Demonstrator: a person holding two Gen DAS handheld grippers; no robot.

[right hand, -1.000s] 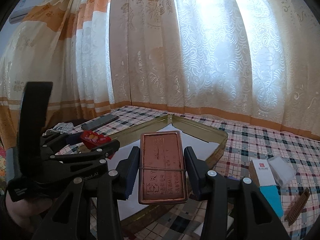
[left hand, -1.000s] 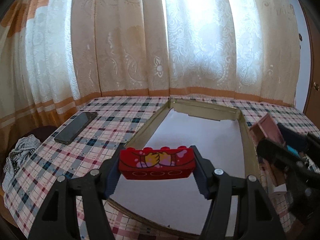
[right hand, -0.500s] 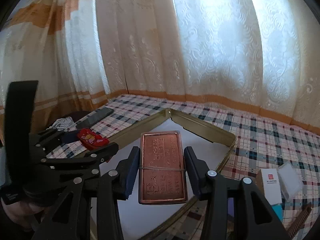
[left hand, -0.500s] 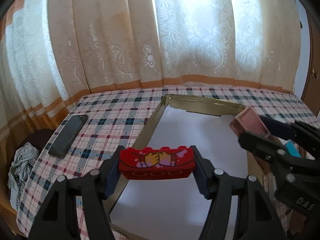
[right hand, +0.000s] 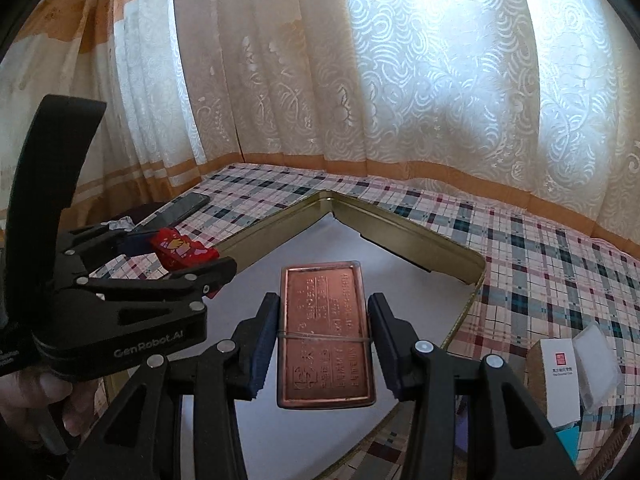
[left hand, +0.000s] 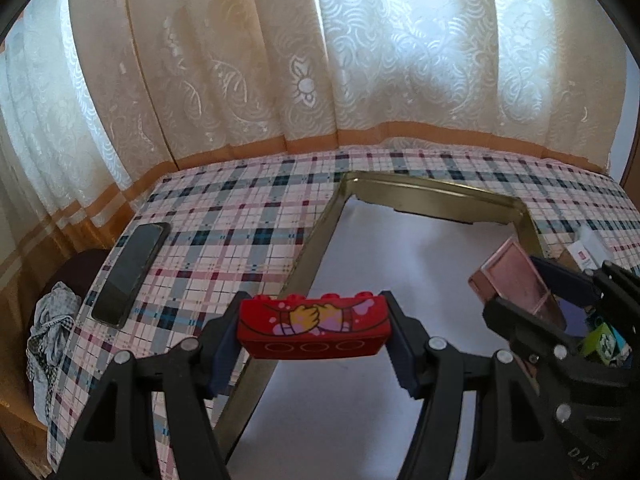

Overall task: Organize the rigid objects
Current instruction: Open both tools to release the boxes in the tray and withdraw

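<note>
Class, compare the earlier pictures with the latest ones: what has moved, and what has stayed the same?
Both grippers have travelled in over the gold tray; the right gripper now hangs above its white floor, closer to the left gripper. Nothing was picked up or released. The left stays clamped on the red toy brick, the right on the copper plate. The phone lies unmoved.
</note>
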